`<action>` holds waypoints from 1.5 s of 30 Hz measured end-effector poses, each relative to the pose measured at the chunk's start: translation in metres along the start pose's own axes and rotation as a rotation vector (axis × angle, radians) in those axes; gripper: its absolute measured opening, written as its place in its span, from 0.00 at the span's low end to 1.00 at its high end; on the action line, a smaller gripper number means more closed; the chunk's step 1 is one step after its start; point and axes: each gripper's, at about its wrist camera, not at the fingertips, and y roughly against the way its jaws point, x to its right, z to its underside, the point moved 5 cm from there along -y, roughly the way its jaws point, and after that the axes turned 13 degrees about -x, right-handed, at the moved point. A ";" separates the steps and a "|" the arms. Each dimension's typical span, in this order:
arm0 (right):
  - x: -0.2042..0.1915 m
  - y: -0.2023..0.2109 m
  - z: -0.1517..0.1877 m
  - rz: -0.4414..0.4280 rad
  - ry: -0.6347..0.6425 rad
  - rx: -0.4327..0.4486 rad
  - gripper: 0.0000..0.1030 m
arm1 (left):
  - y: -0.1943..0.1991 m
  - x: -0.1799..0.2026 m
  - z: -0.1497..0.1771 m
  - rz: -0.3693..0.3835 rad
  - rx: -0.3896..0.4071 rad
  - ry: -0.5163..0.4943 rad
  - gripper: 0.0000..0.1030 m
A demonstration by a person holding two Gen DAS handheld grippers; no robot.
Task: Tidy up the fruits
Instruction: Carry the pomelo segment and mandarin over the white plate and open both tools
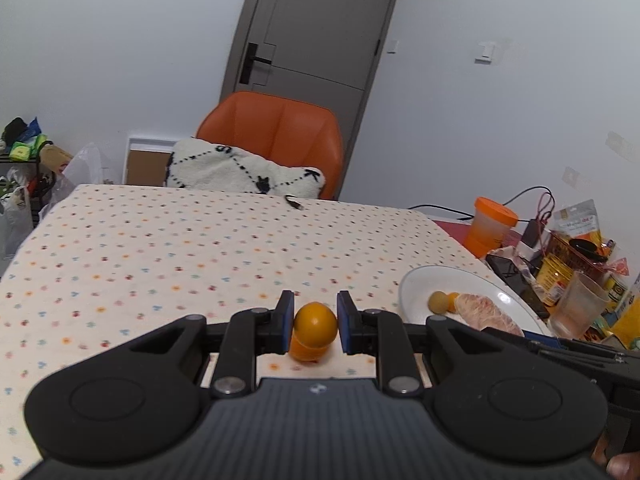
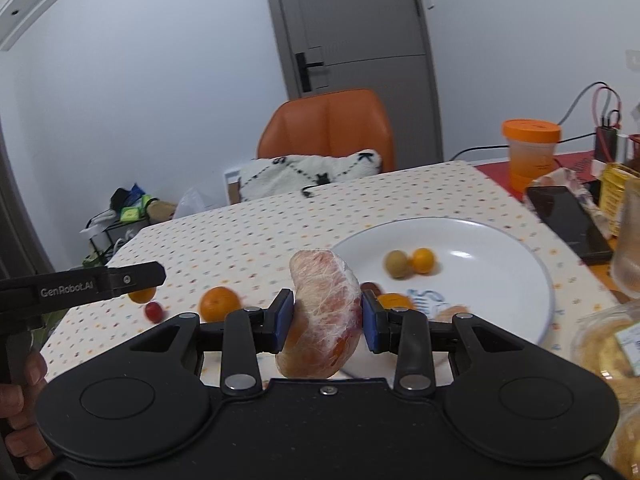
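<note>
My left hand-held gripper (image 1: 315,325) pinches a small orange fruit (image 1: 315,330) above the counter (image 1: 160,240); my right hand-held gripper (image 2: 325,320) clamps a peeled grapefruit segment (image 2: 325,312) beside the white plate (image 2: 500,276).

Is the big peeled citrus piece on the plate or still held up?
Held up: the right claw grips the citrus piece above the plate edge.

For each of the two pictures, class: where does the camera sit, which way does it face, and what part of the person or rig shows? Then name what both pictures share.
Left wrist: sits on the left gripper, facing across the table to the chair; its fingers flank an orange fruit.
Right wrist: sits on the right gripper, facing the plate; it grips a pomelo piece; a hand shows lower left.
Shared: plate, chair, door, orange cup.
</note>
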 end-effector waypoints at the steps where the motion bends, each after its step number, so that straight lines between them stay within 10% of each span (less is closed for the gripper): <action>1: 0.005 0.001 0.000 0.008 -0.006 0.003 0.33 | -0.002 0.004 0.000 0.004 -0.002 -0.006 0.20; 38: 0.085 -0.004 0.005 0.114 -0.140 0.032 0.49 | -0.071 0.090 -0.003 0.118 -0.104 -0.099 0.25; 45: 0.067 -0.001 0.008 0.084 -0.129 0.029 0.49 | -0.053 0.072 0.000 0.069 -0.093 -0.076 0.56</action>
